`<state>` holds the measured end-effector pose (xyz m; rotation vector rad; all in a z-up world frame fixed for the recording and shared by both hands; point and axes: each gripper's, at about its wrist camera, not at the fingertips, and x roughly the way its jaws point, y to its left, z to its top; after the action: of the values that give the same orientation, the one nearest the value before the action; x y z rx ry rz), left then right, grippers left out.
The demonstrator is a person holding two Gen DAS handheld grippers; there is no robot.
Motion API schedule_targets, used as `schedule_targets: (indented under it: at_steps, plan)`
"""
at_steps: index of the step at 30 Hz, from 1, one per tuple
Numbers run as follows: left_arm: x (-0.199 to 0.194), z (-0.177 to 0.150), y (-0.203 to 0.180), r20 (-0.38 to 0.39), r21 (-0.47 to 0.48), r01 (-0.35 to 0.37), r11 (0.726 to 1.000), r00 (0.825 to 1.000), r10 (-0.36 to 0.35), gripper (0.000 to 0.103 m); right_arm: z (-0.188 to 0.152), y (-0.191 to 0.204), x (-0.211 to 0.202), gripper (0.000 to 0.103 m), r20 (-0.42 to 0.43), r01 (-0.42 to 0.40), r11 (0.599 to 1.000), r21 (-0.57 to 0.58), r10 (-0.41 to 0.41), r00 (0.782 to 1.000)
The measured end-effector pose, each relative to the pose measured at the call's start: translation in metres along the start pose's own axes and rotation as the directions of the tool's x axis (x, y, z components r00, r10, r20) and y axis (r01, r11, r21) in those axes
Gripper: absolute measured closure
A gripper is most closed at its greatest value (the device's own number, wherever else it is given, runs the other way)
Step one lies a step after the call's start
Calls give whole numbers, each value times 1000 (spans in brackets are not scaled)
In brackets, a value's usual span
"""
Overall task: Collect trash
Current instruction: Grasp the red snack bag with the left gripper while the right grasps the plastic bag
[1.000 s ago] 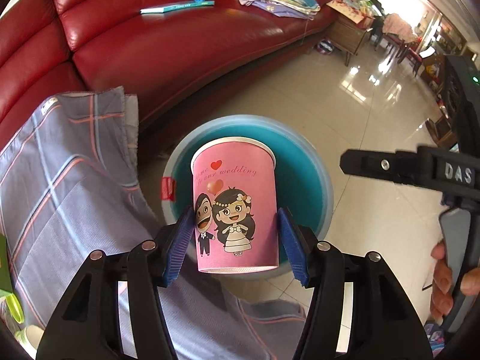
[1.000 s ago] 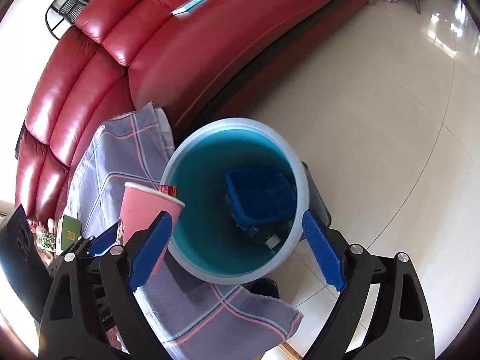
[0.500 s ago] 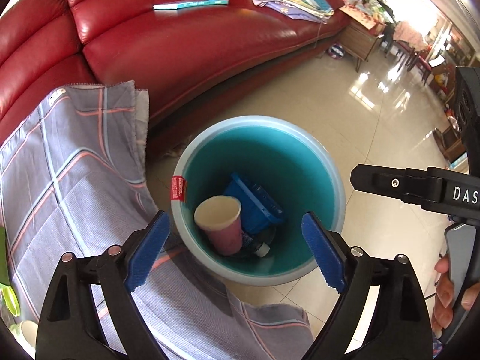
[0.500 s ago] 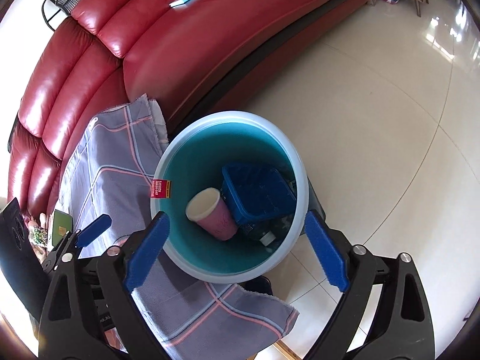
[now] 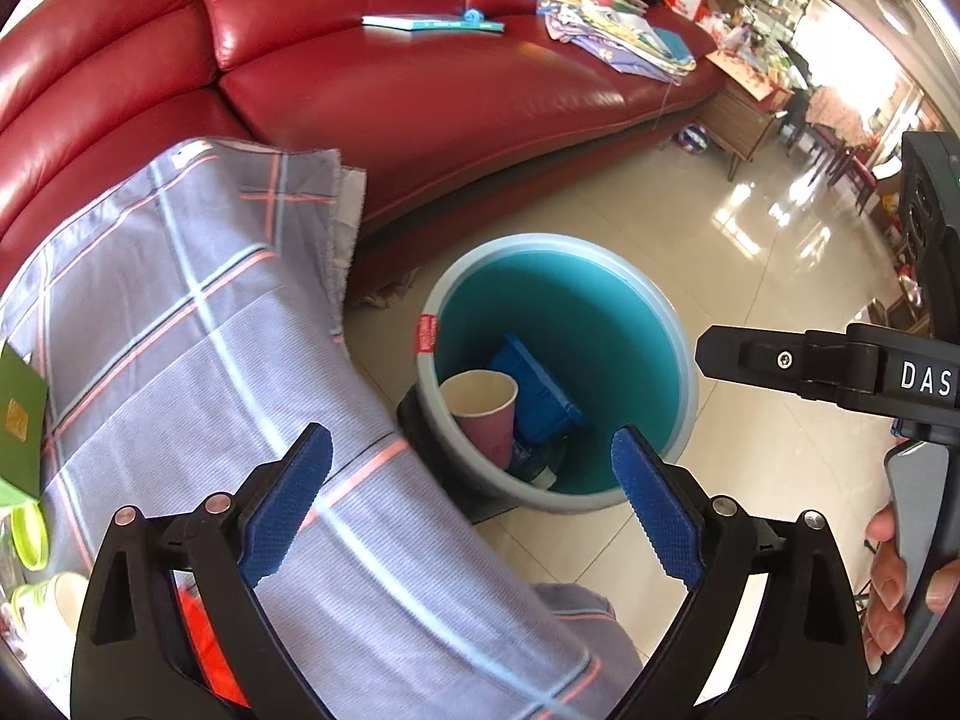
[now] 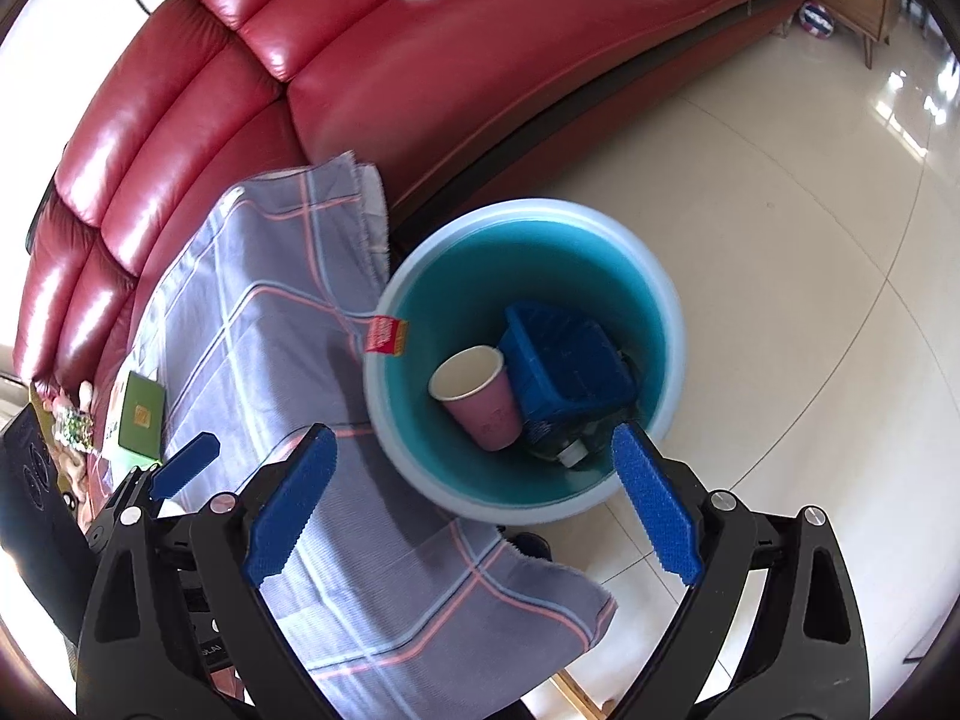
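We see the pink paper cup (image 6: 480, 399) already lying tilted inside the round teal plastic bin (image 6: 660, 324), leaning against a blue plastic crate (image 6: 570, 360) there. Our left gripper (image 5: 471, 507) holds nothing and its jaws are opening, almost fully spread, above the grey checked cloth (image 5: 180, 360) beside the bin. Our right gripper (image 6: 474, 504) stands wide and empty over the bin's near rim. So this piece of trash looks delivered. What remains is harder to judge: a green card (image 6: 141, 417) and some small clutter lie at the cloth's far edge, possibly further trash, though the view there is too warped to tell.
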<state>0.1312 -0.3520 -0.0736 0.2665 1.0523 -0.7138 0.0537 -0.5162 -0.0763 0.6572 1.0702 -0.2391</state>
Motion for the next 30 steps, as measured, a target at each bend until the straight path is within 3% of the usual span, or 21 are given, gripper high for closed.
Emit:
schedule_targets:
  at_steps: [8, 18, 22, 30]
  plan:
    - [-50, -37, 43, 43, -60, -10, 998, 999, 12, 8, -31, 56, -8, 14, -15, -1, 997, -74, -1, 1000]
    - [-100, -105, 103, 47, -114, -42, 993, 998, 48, 6, -91, 120, 9, 14, -113, -9, 986, -165, -10, 994]
    - [-109, -133, 128, 23, -138, -73, 988, 997, 76, 6, -112, 136, 26, 14, -173, -28, 981, -192, -6, 985]
    - [-101, -168, 150, -26, -165, -106, 980, 994, 103, 6, -132, 147, 43, 14, -212, -40, 977, -208, -5, 977]
